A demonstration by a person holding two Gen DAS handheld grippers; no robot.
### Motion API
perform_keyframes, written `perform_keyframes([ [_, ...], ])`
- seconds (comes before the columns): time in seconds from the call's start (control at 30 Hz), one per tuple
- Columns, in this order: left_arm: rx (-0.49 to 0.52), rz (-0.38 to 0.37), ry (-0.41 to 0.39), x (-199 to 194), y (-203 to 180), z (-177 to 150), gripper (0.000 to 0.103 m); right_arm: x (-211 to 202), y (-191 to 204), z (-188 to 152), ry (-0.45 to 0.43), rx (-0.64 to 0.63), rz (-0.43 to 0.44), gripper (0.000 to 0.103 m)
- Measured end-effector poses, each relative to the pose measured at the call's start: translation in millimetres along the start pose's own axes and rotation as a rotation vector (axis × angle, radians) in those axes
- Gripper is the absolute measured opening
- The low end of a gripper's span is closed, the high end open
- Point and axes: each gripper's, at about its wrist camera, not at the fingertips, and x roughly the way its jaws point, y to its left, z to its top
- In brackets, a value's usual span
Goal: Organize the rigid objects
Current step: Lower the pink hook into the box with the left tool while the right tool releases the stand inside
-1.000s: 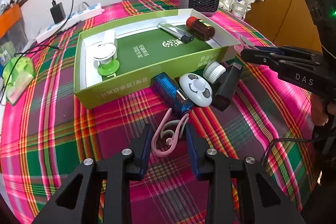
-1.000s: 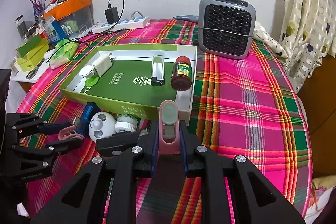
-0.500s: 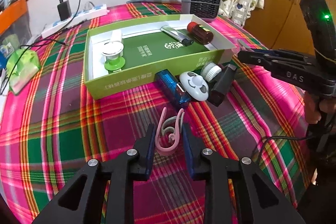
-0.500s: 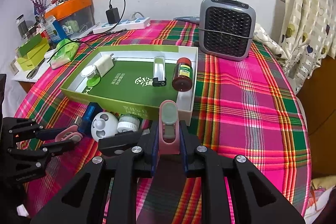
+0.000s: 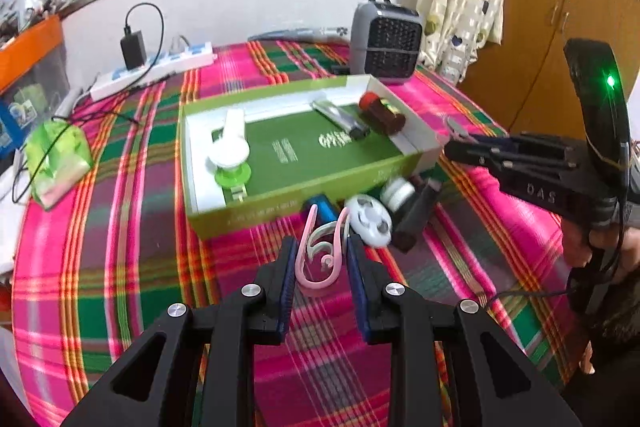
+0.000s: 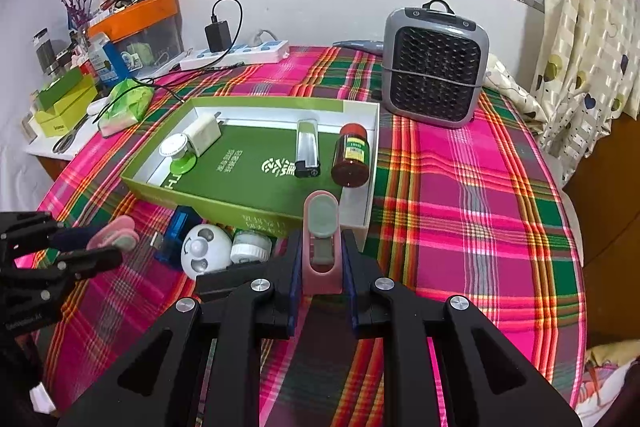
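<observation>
While our left gripper (image 5: 322, 259) pinches the pink clip (image 5: 320, 253) between its blue pads, the clip hangs clear of the plaid tablecloth (image 5: 120, 247), its open prongs pointing toward twelve o'clock. Those jaws have just been closing, with the clip between them. At twelve o'clock from the clip lies the green box (image 5: 256, 211), holding a white charger (image 6: 204, 135), a lighter (image 6: 307, 149) and a brown bottle (image 6: 352, 155). Against the box's near wall, from one to two o'clock of the clip, sit a blue device (image 5: 324, 209), a white round gadget (image 5: 370, 221), a small white jar (image 5: 396, 193) and a black bar (image 5: 416, 219). Our right gripper (image 6: 320, 267) is pressed together on a pink holder (image 6: 322, 227) with a grey insert, poised just before the box's near right corner. At one o'clock beyond the box stands a grey heater (image 6: 434, 71).
</observation>
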Motion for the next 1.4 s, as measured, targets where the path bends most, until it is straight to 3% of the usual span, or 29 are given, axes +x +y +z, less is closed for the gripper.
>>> perform_keyframes([
  [0.37, 0.002, 0.008, -0.027, 12.4, 4.9, 36.1, 0.024, 6.0, -6.2, 19.2, -0.004, 0.007, 0.007, 0.019],
  [0.7, -0.019, -0.005, -0.002, 43.9, 11.8, 59.5, 0.024, 28.8, 1.2, 38.6, 0.029, -0.007, 0.057, 0.019],
  [1.07, -0.042, -0.004, 0.045, 76.3, 20.4, 67.0, 0.024, 62.0, 3.8, 39.9, 0.112, -0.025, 0.102, 0.019],
  [1.4, -0.052, 0.002, 0.083, 95.8, 25.0, 66.7, 0.024, 77.5, -1.0, 38.4, 0.158, -0.046, 0.086, 0.019],
])
